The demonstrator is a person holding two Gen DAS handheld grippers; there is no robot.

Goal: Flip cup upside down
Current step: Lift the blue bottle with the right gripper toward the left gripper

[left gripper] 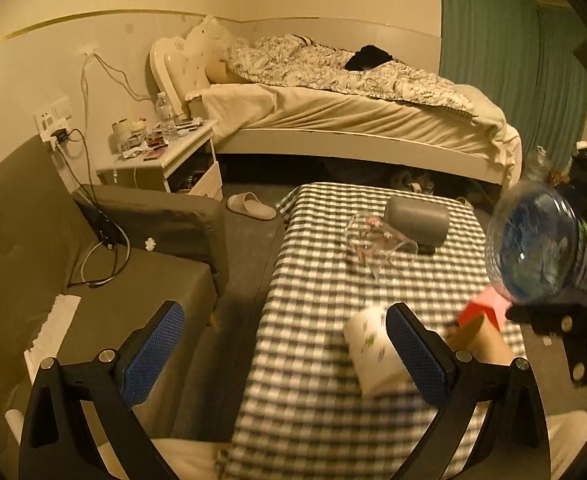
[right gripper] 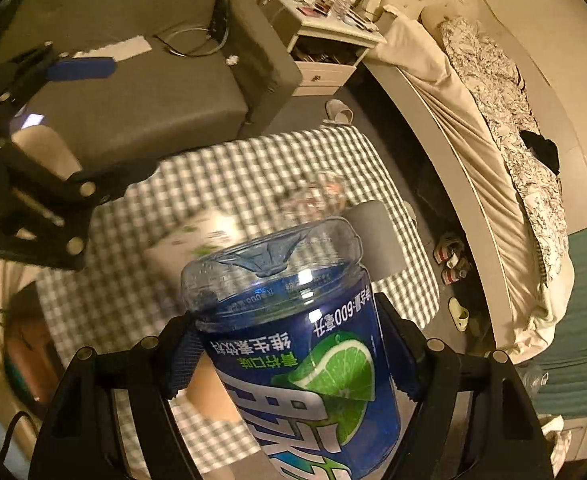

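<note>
Right gripper clamps the blue bottle, base pointing forward; left gripper gapes empty.

A green-and-white checked tablecloth is covering the table. A white cup printed with small green leaves is lying on it, near a plain grey box. The bottle is showing a deep blue label with white lettering and a bright green lime slice. Blue pads are lining the black gripper fingers. Teal curtains are hanging behind a cream bed.
</note>
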